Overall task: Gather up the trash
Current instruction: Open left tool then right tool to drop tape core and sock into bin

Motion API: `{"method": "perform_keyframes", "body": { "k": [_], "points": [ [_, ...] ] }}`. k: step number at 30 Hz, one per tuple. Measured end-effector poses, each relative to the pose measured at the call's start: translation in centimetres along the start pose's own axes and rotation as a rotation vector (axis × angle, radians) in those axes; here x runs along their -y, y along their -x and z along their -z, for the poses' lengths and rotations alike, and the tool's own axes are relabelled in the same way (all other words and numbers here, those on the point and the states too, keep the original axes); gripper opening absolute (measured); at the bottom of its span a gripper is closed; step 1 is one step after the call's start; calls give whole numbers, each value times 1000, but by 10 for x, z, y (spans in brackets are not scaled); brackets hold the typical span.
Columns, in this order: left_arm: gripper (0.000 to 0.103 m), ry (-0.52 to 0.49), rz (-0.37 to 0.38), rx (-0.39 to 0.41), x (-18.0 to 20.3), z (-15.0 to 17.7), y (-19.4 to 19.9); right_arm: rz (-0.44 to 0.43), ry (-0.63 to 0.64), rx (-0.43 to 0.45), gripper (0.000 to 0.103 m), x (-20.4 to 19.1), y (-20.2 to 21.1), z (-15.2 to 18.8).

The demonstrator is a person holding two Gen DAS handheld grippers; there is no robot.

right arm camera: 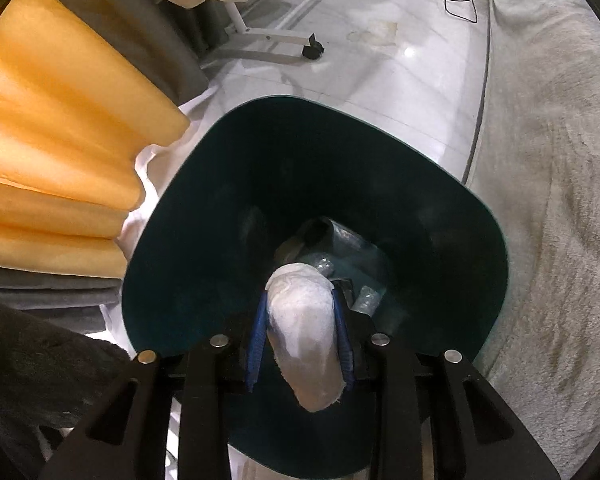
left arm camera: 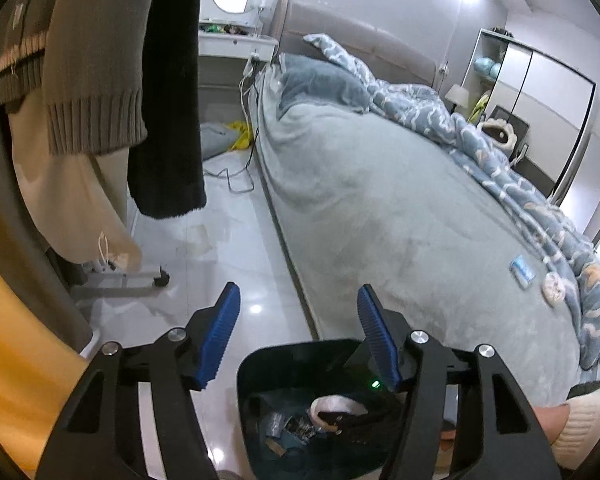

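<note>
Wad: I have a white crumpled wad (right arm camera: 308, 332), tissue or cloth as far as I can tell, pinched between my right gripper's (right arm camera: 302, 334) blue pads (right arm camera: 257, 344), inside the mouth of the bin (right arm camera: 172, 248).
Right gripper: narrowed on the wad, pointing down into the bin.
Bin: dark green, on the white floor (right arm camera: 360, 80) just left of the bed (right arm camera: 560, 200); scraps of clear wrapper (right arm camera: 368, 300) lie at its bottom.
Left gripper (left arm camera: 299, 334): spread wide, holding nothing, above the bin's (left arm camera: 260, 364) far rim.
More trash: a small blue packet (left arm camera: 523, 272) and a white wad (left arm camera: 553, 289) lie near each other on the bed (left arm camera: 380, 208), far right, beside the quilt (left arm camera: 500, 152).
Left side: orange curtain (right arm camera: 60, 128) touching the bin's left; clothes (left arm camera: 96, 80) hanging on a wheeled rack (left arm camera: 132, 276).
</note>
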State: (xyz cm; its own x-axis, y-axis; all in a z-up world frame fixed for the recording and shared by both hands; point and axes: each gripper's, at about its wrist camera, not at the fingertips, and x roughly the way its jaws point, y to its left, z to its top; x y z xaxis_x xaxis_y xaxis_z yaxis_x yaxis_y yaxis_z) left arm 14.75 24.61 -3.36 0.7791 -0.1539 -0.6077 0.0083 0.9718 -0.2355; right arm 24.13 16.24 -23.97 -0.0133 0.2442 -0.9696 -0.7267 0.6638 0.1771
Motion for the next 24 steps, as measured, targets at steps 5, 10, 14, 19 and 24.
{"method": "perform_keyframes", "body": {
  "k": [5,10,14,19,24],
  "points": [
    [63,-20,6,50,12,-10,12,40,-8,13,70,1,3,2],
    [63,-47,19,104,25,-19,24,24,0,30,70,0,13,4],
    [63,-74,33,151,39,-25,30,5,-10,69,70,0,31,7],
    [65,-73,48,183,50,-31,33,-25,-55,164,75,8,63,8],
    [71,-83,56,202,61,-36,33,-25,-55,301,77,13,107,16]
  ]
}}
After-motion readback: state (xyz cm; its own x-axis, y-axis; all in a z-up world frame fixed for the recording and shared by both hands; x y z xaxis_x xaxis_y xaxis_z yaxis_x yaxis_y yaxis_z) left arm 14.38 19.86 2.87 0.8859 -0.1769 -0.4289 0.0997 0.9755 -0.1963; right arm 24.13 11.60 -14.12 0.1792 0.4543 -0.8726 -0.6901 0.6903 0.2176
